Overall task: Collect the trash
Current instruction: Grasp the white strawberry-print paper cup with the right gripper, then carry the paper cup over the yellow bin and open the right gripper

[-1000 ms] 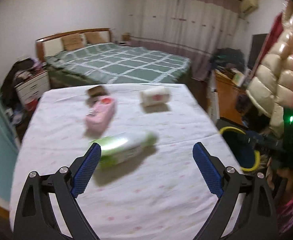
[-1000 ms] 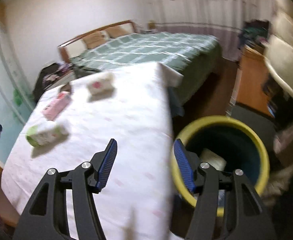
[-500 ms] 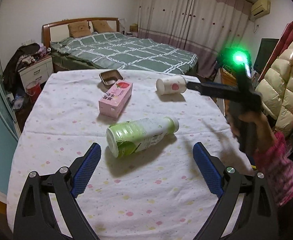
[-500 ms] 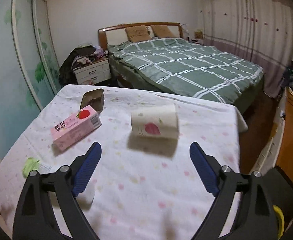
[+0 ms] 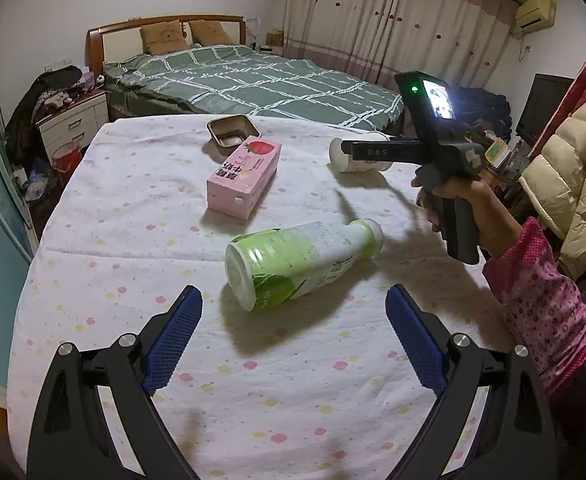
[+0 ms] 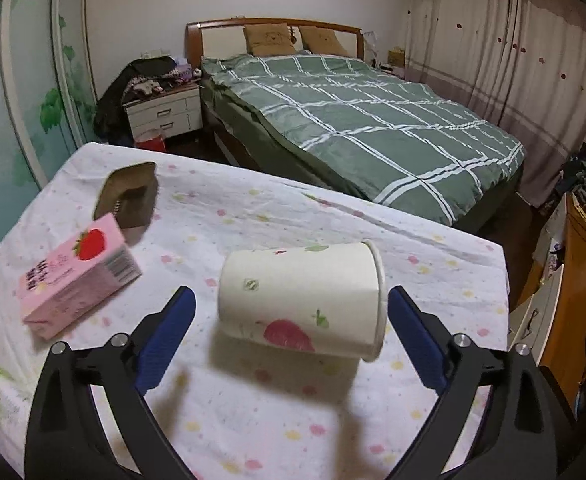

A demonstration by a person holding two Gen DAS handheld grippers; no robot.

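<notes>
Two risks stand out: the right gripper (image 6: 289, 322), its jaws just opened wide around the untouched cup (image 6: 301, 300), could crush or roll it toward the table (image 6: 453, 272) edge, while the left gripper (image 5: 293, 332), wide and empty, has room around the bottle (image 5: 301, 260).

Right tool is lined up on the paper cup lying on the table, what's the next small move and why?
Probably ease the right tool forward and down until its pads flank the paper cup, then close. Its jaws have just been opening and stand wide, the cup lies on its side centred between them, and neither pad touches it yet.
</notes>
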